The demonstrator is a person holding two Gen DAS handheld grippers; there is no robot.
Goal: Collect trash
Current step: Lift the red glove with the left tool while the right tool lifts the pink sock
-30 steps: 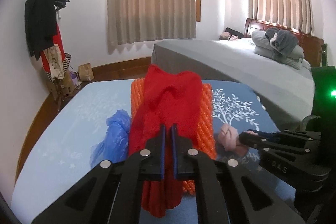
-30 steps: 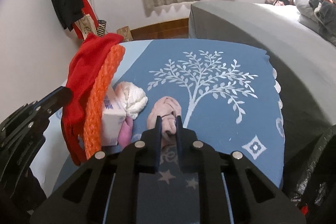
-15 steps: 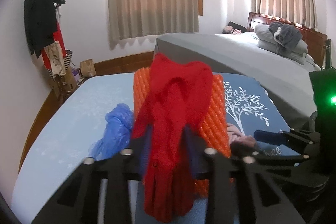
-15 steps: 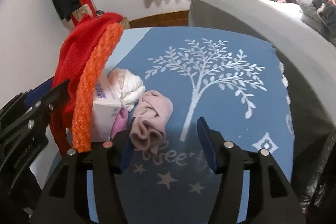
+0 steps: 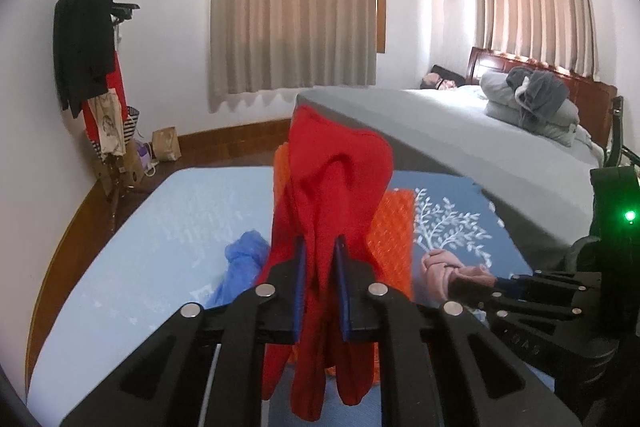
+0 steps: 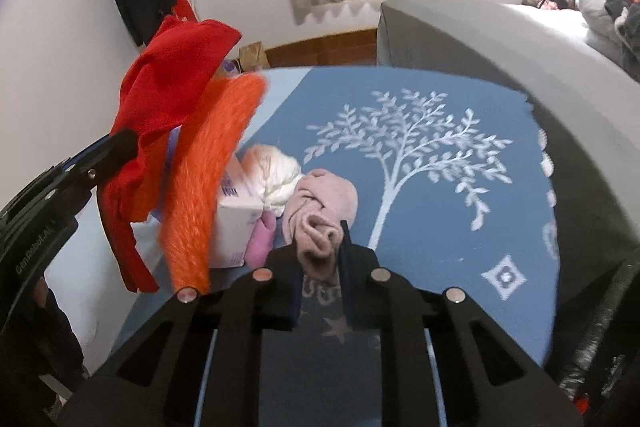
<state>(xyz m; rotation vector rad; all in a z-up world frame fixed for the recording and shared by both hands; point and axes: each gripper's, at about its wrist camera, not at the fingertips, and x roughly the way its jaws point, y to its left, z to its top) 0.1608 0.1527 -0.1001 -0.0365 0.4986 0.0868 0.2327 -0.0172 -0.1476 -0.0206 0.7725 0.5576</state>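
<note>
My left gripper is shut on a red cloth and holds it up above the blue table cover; the cloth hangs down between the jaws. It also shows in the right wrist view. An orange net stands behind it, blurred in the right wrist view. My right gripper is shut on a pink cloth wad lying on the cover. A white box, a white wad and a blue plastic bag lie nearby.
A grey bed stands to the right behind the table. A coat rack with clothes and bags on the floor stand at the left wall. Black plastic shows at the lower right edge.
Both grippers opened and then closed: the left one on the red cloth, which has risen off the orange net, the right one on the pink wad.
</note>
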